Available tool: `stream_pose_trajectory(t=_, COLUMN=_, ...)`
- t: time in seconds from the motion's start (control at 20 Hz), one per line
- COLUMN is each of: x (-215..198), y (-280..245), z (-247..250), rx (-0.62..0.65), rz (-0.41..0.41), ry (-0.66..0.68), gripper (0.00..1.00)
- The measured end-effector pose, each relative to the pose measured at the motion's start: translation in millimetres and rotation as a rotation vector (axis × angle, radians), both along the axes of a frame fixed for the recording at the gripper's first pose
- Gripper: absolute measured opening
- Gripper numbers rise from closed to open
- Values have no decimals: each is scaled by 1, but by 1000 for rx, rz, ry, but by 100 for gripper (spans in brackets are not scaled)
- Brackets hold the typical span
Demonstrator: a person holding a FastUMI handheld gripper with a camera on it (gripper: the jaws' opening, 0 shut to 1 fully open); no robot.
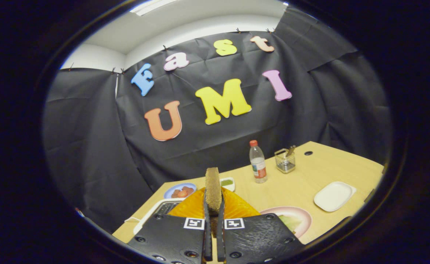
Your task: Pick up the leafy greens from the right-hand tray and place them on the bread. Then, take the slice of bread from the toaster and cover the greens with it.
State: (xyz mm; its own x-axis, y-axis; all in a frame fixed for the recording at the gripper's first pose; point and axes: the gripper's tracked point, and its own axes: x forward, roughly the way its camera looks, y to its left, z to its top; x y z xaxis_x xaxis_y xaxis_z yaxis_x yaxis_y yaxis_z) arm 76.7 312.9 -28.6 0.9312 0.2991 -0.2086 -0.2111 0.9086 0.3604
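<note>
Two fingers: gripper point(214, 214) pinching upright bread slice point(212, 189) edge-on.
Bottle point(258, 162): near the table's point(295, 183) back edge; label writing too small to read.
White tray point(334, 196): right edge.

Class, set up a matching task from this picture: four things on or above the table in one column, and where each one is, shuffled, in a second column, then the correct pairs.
Things:
1. slice of bread
2. bottle
3. white tray
4. blue plate

Places:
A. off to the right, near the table's edge
B. between the fingers of the gripper, standing upright
C. beyond the fingers, left of the bread
D. beside the small clear holder, near the wall

Pairs: 1-B, 2-D, 3-A, 4-C
</note>
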Motion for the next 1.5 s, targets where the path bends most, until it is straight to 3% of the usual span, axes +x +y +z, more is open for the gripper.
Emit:
stream_pose_trajectory(t=0.45, x=10, y=-32, z=-98, rx=110, rz=-1, ry=166, gripper=5)
stream_pose_trajectory(t=0.75, x=20, y=-60, z=-134, rx=198, rz=-45, ry=265, gripper=5)
stream_pose_trajectory(t=0.95, x=16, y=-74, z=-151, rx=197, rz=-49, ry=295, gripper=12)
stream_pose_trajectory(t=1.35, x=11, y=-93, z=-172, rx=125, rz=-64, ry=350, gripper=44)
stream_pose_trajectory(t=1.4, x=10, y=-97, z=-174, rx=110, rz=-71, ry=351, gripper=54)
stream_pose_trajectory(t=1.5, x=8, y=-104, z=-171, rx=95, rz=-80, ry=343, gripper=64)
